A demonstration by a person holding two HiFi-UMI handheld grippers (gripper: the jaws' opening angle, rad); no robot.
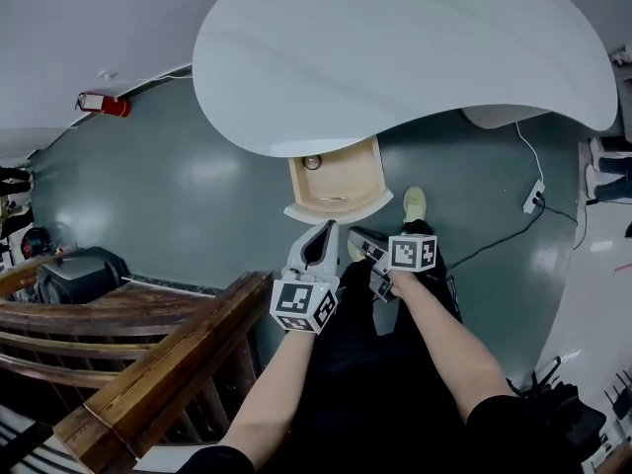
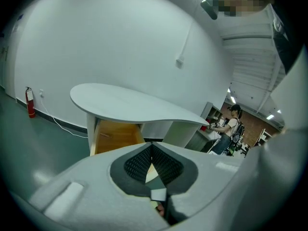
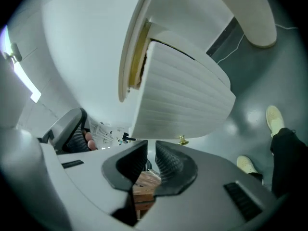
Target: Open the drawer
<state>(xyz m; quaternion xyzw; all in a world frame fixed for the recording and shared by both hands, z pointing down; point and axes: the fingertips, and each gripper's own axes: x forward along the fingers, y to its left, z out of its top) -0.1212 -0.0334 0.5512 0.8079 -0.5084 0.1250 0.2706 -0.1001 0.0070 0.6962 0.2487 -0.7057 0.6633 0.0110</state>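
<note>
The drawer (image 1: 338, 178) stands pulled out from under the white rounded table (image 1: 395, 47), its wooden inside showing behind a curved white front. In the right gripper view the ribbed white drawer front (image 3: 183, 90) carries a small brass knob (image 3: 183, 140) just beyond the jaws. The left gripper view shows the drawer's wooden side (image 2: 118, 136) under the tabletop. My left gripper (image 1: 324, 229) hangs in front of the drawer, pads together with nothing between them (image 2: 151, 147). My right gripper (image 1: 357, 237) is beside it; its pads stand a narrow gap apart, empty (image 3: 151, 148).
A wooden railing (image 1: 148, 354) runs at the lower left with a black bag (image 1: 79, 275) behind it. A red fire extinguisher (image 1: 104, 104) hangs on the far wall. A power strip and cable (image 1: 534, 196) lie on the green floor. A person (image 2: 231, 129) stands at a far counter.
</note>
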